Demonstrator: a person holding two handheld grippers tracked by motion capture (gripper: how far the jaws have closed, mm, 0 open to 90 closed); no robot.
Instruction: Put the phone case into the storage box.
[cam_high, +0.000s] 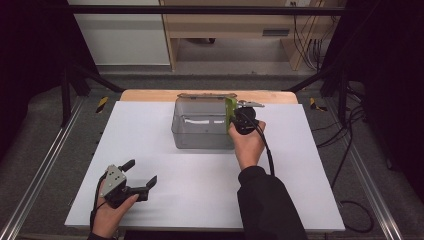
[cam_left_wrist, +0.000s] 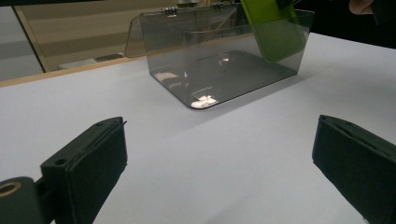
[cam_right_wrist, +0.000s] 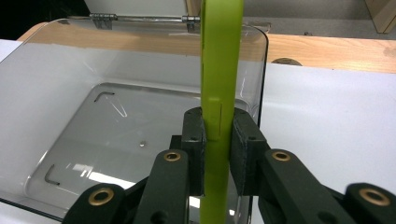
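A clear plastic box with its hinged lid folded back stands on the white table top, and its inside looks empty. My right gripper is shut on a flat green plate, held upright on edge at the box's right wall. In the right gripper view the two pads press both faces of the green plate, which hangs over the box. My left gripper rests near the table's front left, open, with nothing between its fingers. The left gripper view shows the box and the green plate farther off.
The white table top lies on a wooden board whose far edge shows behind the box. Dark frame rails run along both sides. Cables hang at the right side of the table.
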